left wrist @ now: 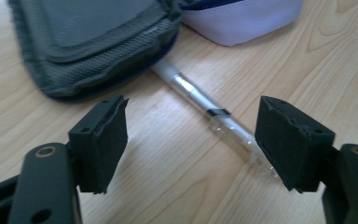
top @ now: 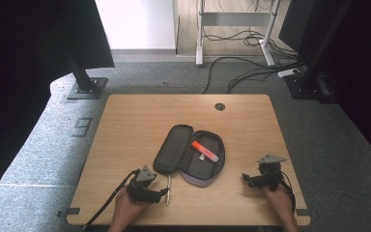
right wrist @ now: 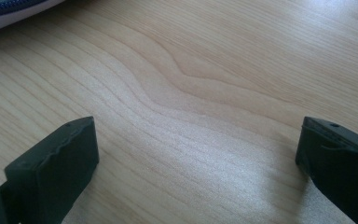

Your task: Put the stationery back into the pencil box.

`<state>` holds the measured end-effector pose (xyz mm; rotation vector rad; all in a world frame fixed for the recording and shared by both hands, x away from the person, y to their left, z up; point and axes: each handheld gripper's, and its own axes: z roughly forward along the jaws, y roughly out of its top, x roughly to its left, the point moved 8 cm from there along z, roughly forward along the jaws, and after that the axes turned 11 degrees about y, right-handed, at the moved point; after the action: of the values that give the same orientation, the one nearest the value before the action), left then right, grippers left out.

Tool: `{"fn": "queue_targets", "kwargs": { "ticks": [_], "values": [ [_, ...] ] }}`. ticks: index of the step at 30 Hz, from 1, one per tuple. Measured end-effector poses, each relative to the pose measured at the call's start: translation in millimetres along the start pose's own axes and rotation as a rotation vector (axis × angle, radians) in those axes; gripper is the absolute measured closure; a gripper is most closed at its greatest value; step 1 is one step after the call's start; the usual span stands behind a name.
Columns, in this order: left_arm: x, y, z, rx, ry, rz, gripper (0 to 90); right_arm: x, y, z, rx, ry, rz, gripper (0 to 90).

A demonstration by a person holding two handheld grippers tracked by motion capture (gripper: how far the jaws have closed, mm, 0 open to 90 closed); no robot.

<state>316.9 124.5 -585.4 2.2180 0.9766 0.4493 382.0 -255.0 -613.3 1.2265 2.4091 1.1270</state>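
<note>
Clear pen (left wrist: 205,105) flat on bench (left wrist: 177,177), just near of open pencil case (left wrist: 93,42); tip passing under right pad of left hand-held gripper (left wrist: 191,140), released, not clamping. Right hand-held gripper (right wrist: 196,163) released, over bare bench. No legible writing.

Soft even daylight, blurred gripper close-ups

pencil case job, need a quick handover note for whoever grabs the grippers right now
Left gripper: open, jaws either side of the clear pen but not pressing on it; the pen lies on the table, one end at the edge of the case's grey flap.
Right gripper: open, holding nothing, over bare wood right of the case.
Pencil case: unzipped and laid open mid-table, with an orange highlighter inside.
Done: case opened, highlighter in.
Left, as it looks: close on the pen, lift it, place it in the case, probably zip up.
</note>
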Motion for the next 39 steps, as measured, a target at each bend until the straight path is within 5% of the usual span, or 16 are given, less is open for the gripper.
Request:
{"fn": "queue_targets", "kwargs": {
  "ticks": [12, 22, 31, 39],
  "values": [
    [-14.3, 0.8, 13.6, 0.007, -0.005, 0.024, 36.1, 0.0, 0.0, 0.0, 0.000, 0.000, 0.000, 0.0],
    [-18.6, -2.2, 16.7, 0.009, 0.035, 0.075, 50.8, 0.0, 0.0, 0.0, 0.000, 0.000, 0.000, 0.0],
    [-19.9, -3.8, 13.6, 0.014, 0.006, 0.090, 70.5, 0.0, 0.0, 0.0, 0.000, 0.000, 0.000, 0.0],
    [-18.0, -5.0, 11.4, 0.029, -0.010, 0.087, 74.1, 0.0, 0.0, 0.0, 0.000, 0.000, 0.000, 0.0]
  ]
}}
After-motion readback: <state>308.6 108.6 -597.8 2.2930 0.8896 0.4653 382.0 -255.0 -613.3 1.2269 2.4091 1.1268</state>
